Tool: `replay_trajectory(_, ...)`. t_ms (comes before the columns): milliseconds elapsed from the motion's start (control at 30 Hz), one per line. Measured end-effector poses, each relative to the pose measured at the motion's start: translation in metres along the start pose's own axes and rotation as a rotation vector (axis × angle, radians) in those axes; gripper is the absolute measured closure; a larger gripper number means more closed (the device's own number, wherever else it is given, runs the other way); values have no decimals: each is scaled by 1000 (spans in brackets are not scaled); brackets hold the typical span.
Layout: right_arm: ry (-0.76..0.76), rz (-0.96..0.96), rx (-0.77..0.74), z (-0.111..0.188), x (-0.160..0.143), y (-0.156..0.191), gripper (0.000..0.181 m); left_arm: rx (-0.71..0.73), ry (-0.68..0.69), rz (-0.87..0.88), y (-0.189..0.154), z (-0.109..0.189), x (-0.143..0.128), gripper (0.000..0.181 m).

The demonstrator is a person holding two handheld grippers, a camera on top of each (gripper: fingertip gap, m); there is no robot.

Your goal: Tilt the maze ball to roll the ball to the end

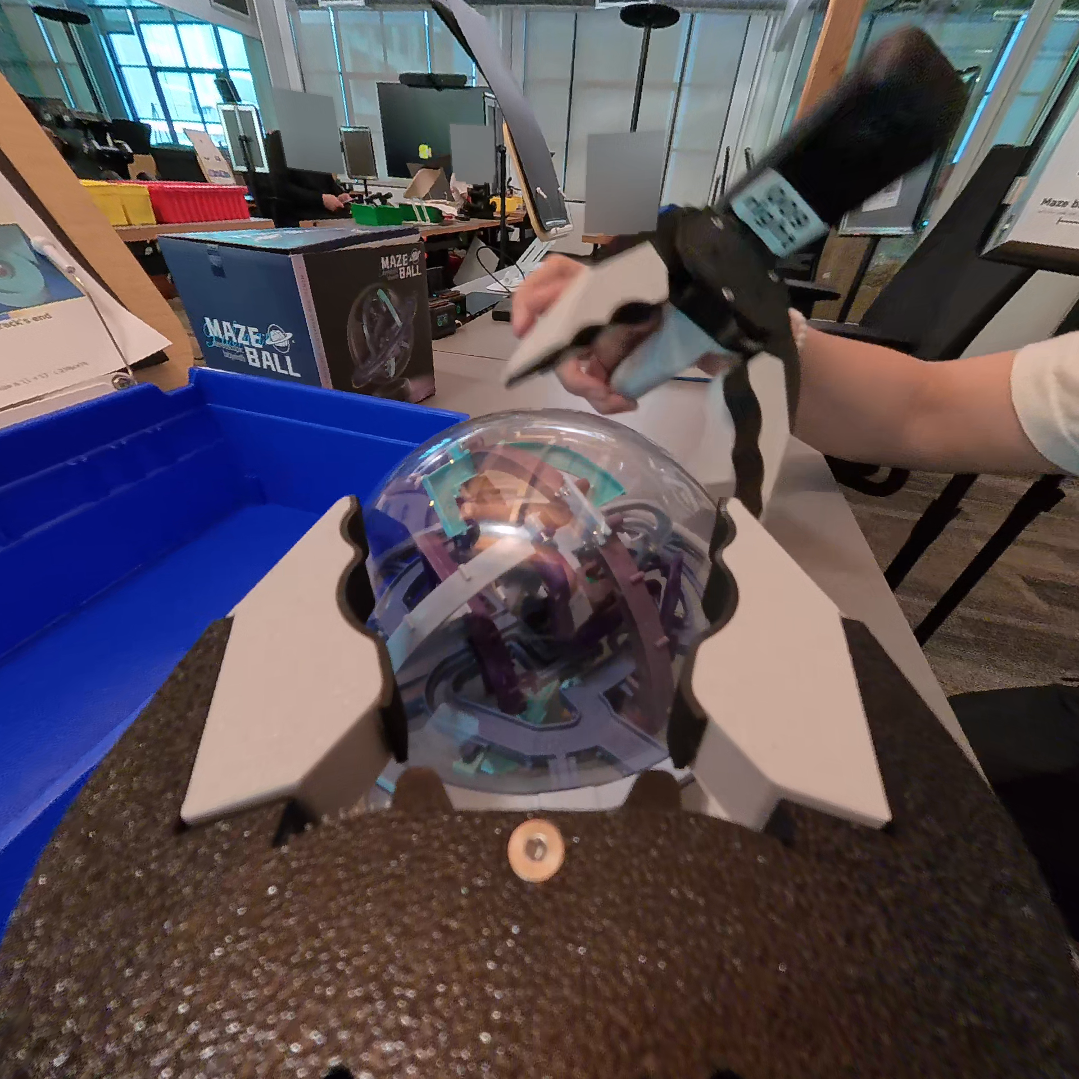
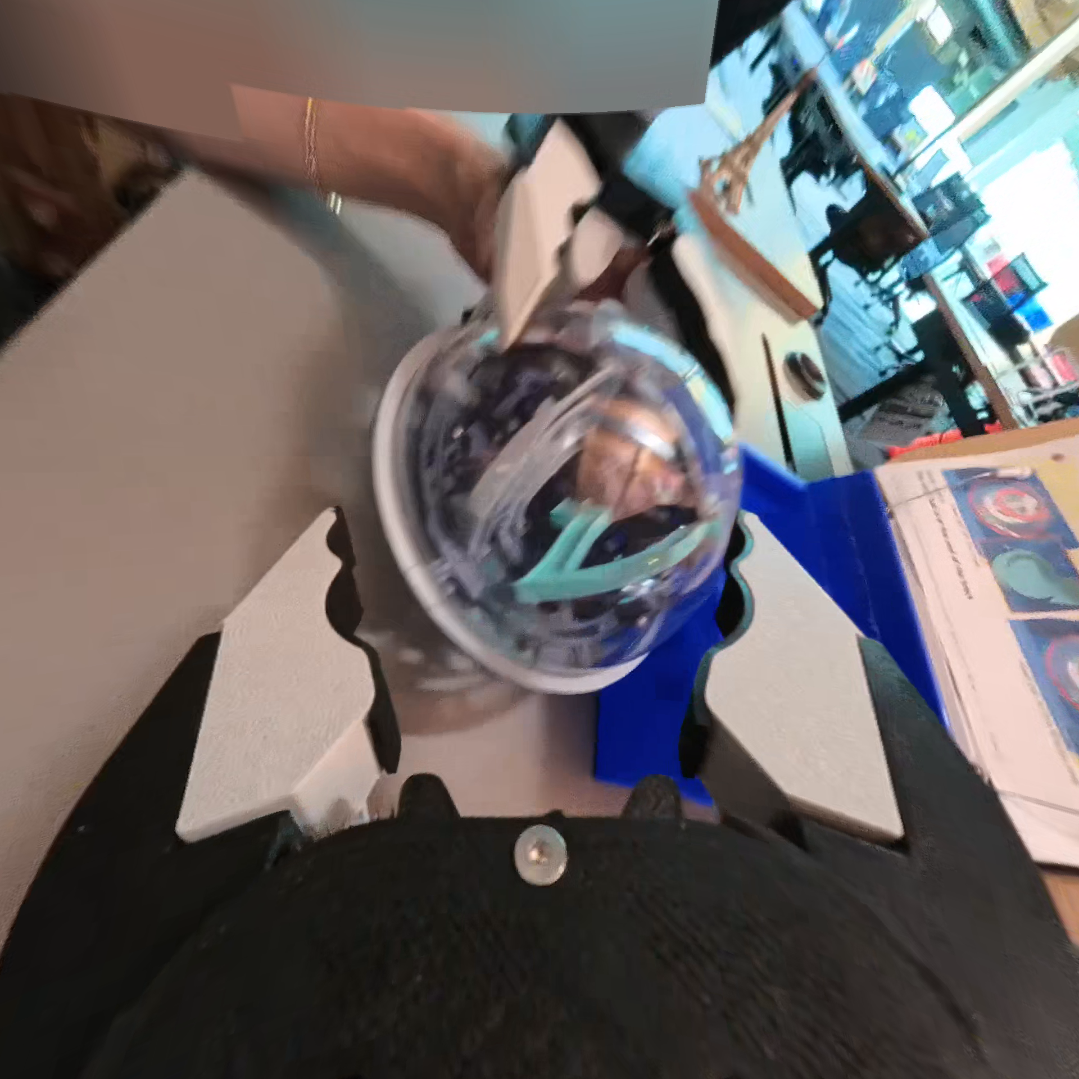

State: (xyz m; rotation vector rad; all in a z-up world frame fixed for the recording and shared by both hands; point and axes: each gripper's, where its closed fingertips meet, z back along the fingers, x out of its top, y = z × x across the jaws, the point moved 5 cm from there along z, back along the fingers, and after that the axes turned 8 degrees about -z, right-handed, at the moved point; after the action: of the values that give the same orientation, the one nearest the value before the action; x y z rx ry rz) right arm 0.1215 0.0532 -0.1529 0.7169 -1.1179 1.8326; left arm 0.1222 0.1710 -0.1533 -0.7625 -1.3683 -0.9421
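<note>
Left wrist view: the left gripper [image 1: 540, 595] pinches the maze ball [image 1: 540, 601] between its two pale grey fingers [image 1: 303, 660], one pressed on each side of the clear shell. Teal, purple and grey tracks fill the inside of the sphere; the small rolling ball cannot be picked out. A blue bin [image 1: 146, 525] lies just beside the maze ball on the left, standing on a white table [image 1: 689, 426]. Behind the bin stands a dark printed box [image 1: 303, 315]. At upper right, above and beyond the maze ball and apart from it, a person's hand [image 1: 584, 350] holds the right gripper [image 1: 590, 344], seen blurred; the forearm [image 1: 911, 397] enters from the right edge.

Right wrist view: the picture is motion-blurred. The right gripper [image 2: 540, 619] has its fingers [image 2: 280, 671] spread wide with nothing gripped; the maze ball [image 2: 554, 502] shows between and beyond them, apparently not touching either. The maze ball is tilted, its white rim band running along its lower left. The left gripper [image 2: 549, 263] meets it from above, with a hand and wrist [image 2: 409, 169] behind. The blue bin [image 2: 817, 560] lies to the right, and printed sheets [image 2: 992, 613] lie at the far right
</note>
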Motion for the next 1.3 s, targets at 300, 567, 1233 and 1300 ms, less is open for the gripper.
replay_trajectory(300, 18, -119, 237, -42, 6, -22, 40, 6, 6, 7, 1, 0, -1, 62)
replay_trajectory(567, -77, -205, 173, -37, -1, -21, 41, 214, 57, 40, 19, 4, 2, 27)
replay_trajectory(1233, -171, -290, 42, -35, -7, -12, 41, 321, 184, 147, -42, 31, -50, 47)
replay_trajectory(1300, -182, -310, 32, -35, -8, -13, 41, 319, 171, 163, -38, 31, -49, 51)
